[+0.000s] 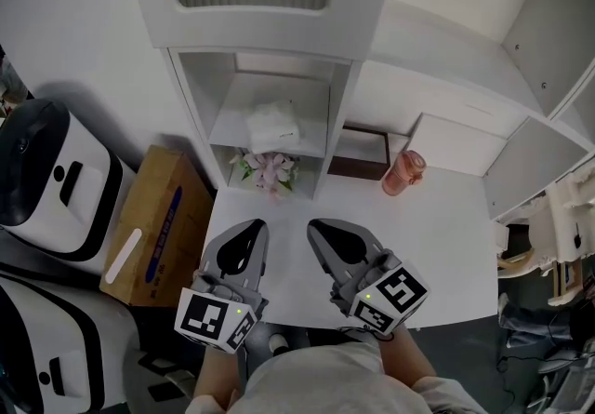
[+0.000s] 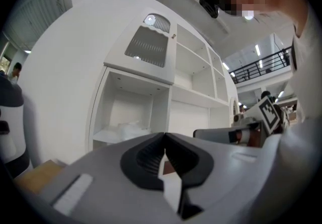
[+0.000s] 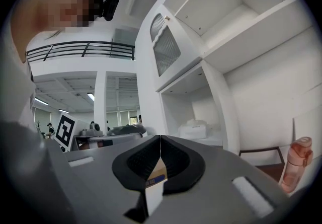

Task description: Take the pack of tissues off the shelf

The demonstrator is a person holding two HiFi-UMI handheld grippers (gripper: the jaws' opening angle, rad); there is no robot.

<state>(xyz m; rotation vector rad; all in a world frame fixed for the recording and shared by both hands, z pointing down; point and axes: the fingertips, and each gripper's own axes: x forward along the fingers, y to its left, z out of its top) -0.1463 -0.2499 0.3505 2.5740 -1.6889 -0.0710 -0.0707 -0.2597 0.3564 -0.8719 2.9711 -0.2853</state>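
The white pack of tissues (image 1: 272, 126) lies on the middle shelf of a narrow cubby in the white shelf unit (image 1: 341, 114). It also shows in the left gripper view as the pale pack of tissues (image 2: 130, 130), and in the right gripper view as the same pack of tissues (image 3: 195, 128). Both grippers hover over the white table, side by side and pointing level at the cubby, well short of it. My left gripper (image 1: 255, 225) (image 2: 164, 135) is shut with nothing in it. My right gripper (image 1: 316, 226) (image 3: 160, 137) has its tips together, also empty.
Pink flowers (image 1: 270, 170) fill the cubby below the tissues. A dark brown box (image 1: 361, 153) and a pink bottle (image 1: 403, 172) (image 3: 295, 164) stand to the right on the table (image 1: 446, 245). A cardboard box (image 1: 153, 224) and white machines (image 1: 46, 184) are at the left.
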